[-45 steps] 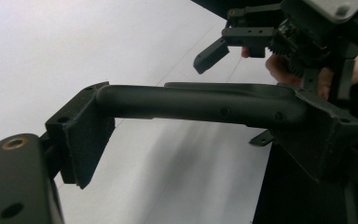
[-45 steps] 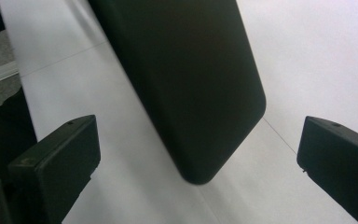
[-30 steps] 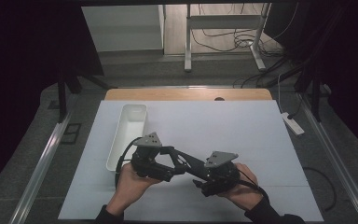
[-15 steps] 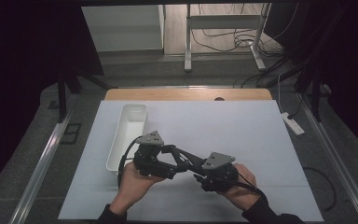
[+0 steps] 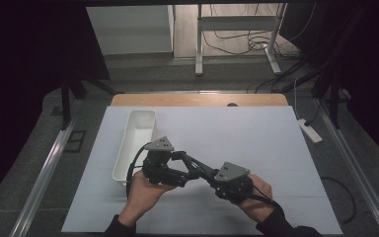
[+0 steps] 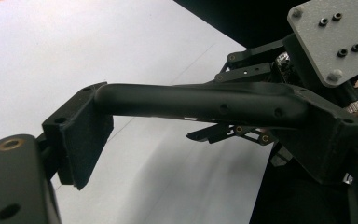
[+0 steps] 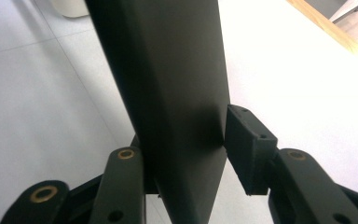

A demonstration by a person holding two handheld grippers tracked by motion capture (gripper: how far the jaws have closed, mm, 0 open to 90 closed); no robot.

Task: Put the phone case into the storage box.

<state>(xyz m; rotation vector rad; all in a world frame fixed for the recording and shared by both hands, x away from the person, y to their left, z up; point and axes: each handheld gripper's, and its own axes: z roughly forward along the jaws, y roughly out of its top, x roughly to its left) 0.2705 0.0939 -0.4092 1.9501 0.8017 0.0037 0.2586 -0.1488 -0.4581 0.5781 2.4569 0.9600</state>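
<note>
Two black hand-held grippers meet at the table's near middle, their jaws crossed into each other. In the high view my left gripper (image 5: pixel 200 170) reaches right from a hand and my right gripper (image 5: pixel 187 165) reaches left from the other hand. In the right gripper view my right gripper (image 7: pixel 186 154) is shut on a wide black bar (image 7: pixel 168 70), a jaw of the left gripper, with its right pad (image 7: pixel 249 149) pressed against it. In the left gripper view a long black arm (image 6: pixel 200 100) runs from the right gripper's body (image 6: pixel 326 37) to my own pad (image 6: pixel 79 140). The left gripper's second jaw is hidden.
A long white tray (image 5: pixel 128 148) lies just left of the left hand. The white table sheet (image 5: pixel 256 133) stretches beyond the grippers to a wooden edge (image 5: pixel 197 99). A white power strip (image 5: pixel 308 130) lies off the right side.
Both hands have shifted only slightly. The jaws stay crossed into each other.
</note>
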